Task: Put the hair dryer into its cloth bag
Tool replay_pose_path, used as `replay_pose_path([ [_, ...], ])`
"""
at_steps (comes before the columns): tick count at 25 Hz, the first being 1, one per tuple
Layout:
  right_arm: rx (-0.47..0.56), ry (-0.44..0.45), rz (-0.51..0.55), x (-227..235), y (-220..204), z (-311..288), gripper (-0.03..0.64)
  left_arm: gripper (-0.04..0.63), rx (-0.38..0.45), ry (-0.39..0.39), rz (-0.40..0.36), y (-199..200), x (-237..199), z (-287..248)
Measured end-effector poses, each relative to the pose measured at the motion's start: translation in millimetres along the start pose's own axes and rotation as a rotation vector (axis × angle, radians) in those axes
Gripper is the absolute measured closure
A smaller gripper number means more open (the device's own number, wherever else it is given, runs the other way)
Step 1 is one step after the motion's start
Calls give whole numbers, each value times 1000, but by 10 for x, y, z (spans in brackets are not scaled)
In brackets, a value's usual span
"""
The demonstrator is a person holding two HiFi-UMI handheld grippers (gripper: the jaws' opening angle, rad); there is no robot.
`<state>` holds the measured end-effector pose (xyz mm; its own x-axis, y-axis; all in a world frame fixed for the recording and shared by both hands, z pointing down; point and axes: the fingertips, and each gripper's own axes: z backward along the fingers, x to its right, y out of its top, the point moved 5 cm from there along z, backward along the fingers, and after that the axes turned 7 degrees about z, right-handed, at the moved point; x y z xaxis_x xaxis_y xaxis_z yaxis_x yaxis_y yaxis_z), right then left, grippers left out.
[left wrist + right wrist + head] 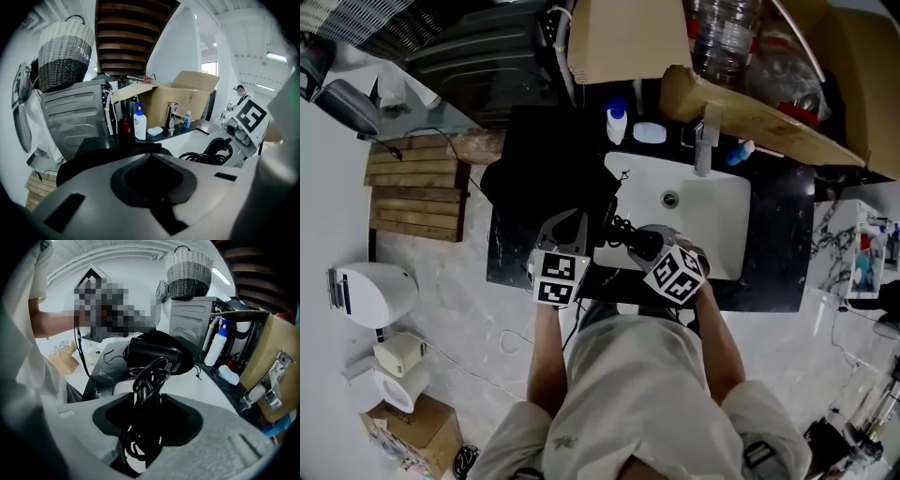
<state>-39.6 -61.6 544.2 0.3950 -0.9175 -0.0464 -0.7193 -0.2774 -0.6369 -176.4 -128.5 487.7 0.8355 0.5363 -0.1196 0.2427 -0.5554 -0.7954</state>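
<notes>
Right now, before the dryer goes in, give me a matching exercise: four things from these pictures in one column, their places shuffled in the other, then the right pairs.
Things
1. hair dryer
2. cloth bag
3. white bottle
4. woven basket

Places
A. on top of the grey machine
B. standing on the counter behind the sink
C. held by the right tool, its cord looped between the jaws
D. a dark heap on the counter, left of the sink

Pairs: 1-C, 2-D, 3-B, 4-A
</notes>
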Motion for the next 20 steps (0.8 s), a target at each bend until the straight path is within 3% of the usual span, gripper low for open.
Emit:
replay_pose_path([
  [20,38,-15,21,265,416,-292,436,584,36,-52,-7,71,86,107],
])
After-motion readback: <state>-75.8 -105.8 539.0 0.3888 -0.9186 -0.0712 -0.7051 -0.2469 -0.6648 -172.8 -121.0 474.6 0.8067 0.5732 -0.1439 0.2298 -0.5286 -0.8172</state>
